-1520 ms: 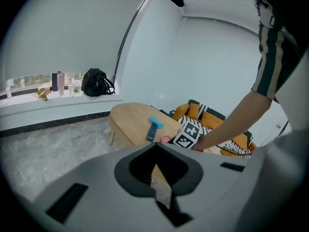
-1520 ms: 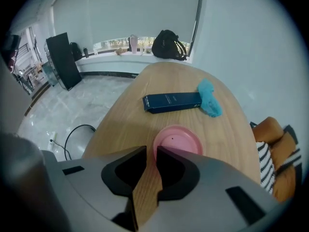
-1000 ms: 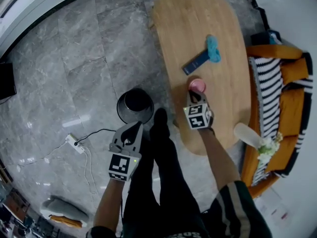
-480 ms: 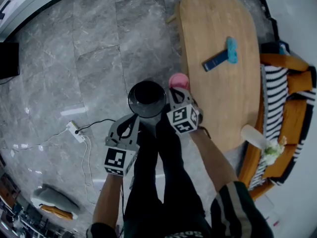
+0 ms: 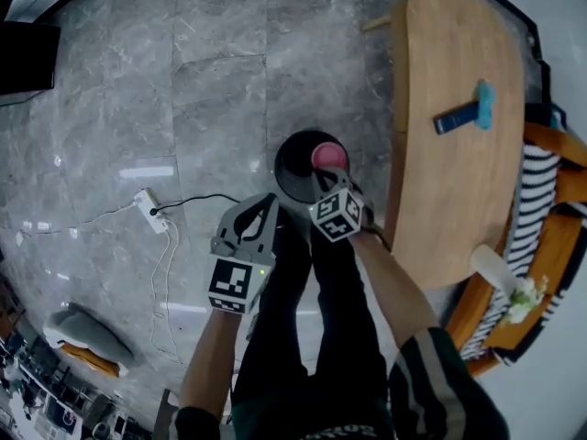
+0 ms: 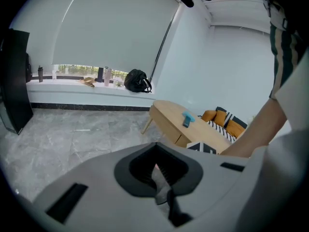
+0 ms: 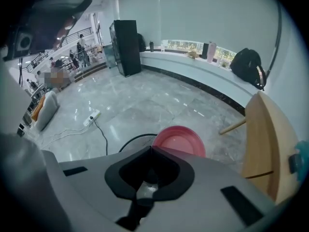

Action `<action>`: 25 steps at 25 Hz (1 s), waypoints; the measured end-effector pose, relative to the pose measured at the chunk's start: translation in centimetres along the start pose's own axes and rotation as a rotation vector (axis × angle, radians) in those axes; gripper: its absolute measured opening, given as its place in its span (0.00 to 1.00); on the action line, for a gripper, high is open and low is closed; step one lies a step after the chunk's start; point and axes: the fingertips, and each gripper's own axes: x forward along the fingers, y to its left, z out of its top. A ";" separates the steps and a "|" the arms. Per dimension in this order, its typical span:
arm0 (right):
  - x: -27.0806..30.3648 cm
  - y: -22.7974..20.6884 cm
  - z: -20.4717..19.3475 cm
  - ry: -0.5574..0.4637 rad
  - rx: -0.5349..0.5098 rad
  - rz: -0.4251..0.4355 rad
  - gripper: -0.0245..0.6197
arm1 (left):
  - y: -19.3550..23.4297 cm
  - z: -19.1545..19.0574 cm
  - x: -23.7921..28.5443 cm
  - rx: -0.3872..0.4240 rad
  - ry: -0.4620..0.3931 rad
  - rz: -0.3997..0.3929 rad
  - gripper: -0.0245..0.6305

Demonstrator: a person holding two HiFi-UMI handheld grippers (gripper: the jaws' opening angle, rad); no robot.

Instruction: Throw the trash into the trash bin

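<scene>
Since a second ago the right gripper point(image 5: 326, 176) has carried the pink cup point(image 5: 327, 155) from the table point(image 5: 449, 181) to over the trash bin point(image 5: 286, 168), jaws pinching its rim. The left gripper point(image 5: 263, 207) has its jaws pressed together, empty. Next, I think, the right jaws must spread to drop it.

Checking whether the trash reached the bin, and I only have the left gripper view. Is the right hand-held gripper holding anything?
Observer: Yes. The right hand-held gripper is shut on a round pink plastic cup.
Operator: I can't see the bin. Where is it?
Observer: The round black trash bin stands on the grey stone floor, beside the oval wooden table. In the head view the cup lines up with its opening.
Operator: Anything near the bin?
Observer: A white power strip lies on the floor to its left, with its cable.
</scene>
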 end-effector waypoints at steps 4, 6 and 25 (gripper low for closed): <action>3.1 2.6 -1.8 0.063 -0.074 0.038 0.05 | 1.0 -2.0 -0.4 -0.011 0.021 0.005 0.04; 4.2 3.8 -2.3 0.085 -0.077 0.071 0.05 | 1.3 -2.7 -0.9 -0.015 0.031 0.008 0.04; 3.8 4.2 -5.0 0.133 0.051 0.154 0.11 | 0.9 -5.0 -0.4 -0.048 0.085 -0.007 0.04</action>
